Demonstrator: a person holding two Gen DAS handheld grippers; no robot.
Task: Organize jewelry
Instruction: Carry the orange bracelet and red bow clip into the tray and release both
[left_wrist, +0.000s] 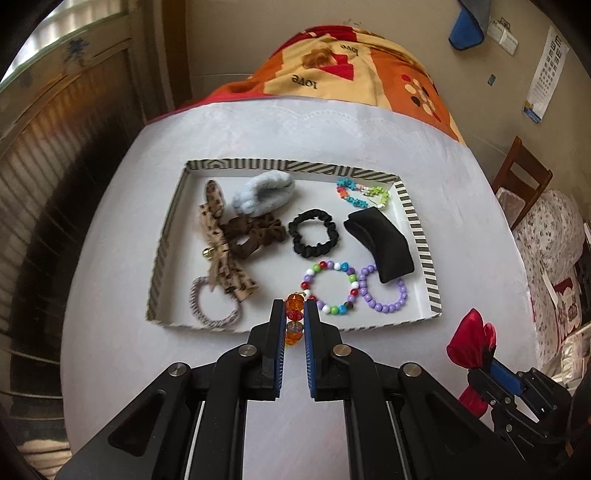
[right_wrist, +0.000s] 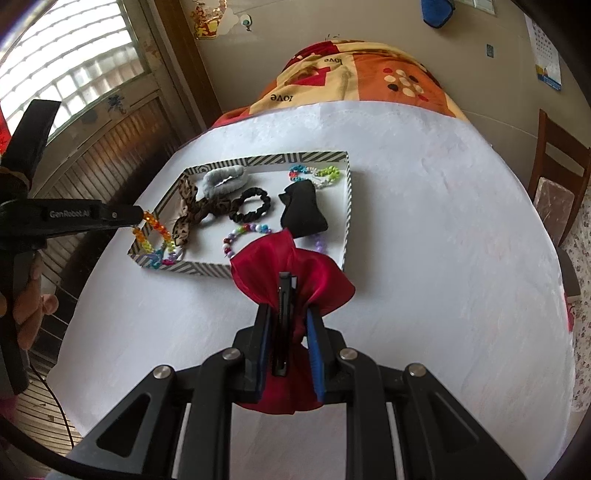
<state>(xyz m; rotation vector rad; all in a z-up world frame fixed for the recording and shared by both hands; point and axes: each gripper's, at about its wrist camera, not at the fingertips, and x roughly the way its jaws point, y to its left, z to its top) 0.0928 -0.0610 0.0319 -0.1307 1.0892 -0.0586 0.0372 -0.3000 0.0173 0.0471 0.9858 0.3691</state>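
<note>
A striped-rim tray on the white table holds several hair ties, a black scrunchie, a leopard bow, a multicolour bead bracelet, a purple bead bracelet and a black pad. My left gripper is shut on an orange and red crystal bead bracelet, held above the tray's near edge; the bracelet also hangs at the tray's left corner in the right wrist view. My right gripper is shut on a red bow hair clip, in front of the tray.
The white cloth covers a round table. An orange patterned blanket lies beyond the far edge. A wooden chair stands at the right. A window and wood panelling are at the left.
</note>
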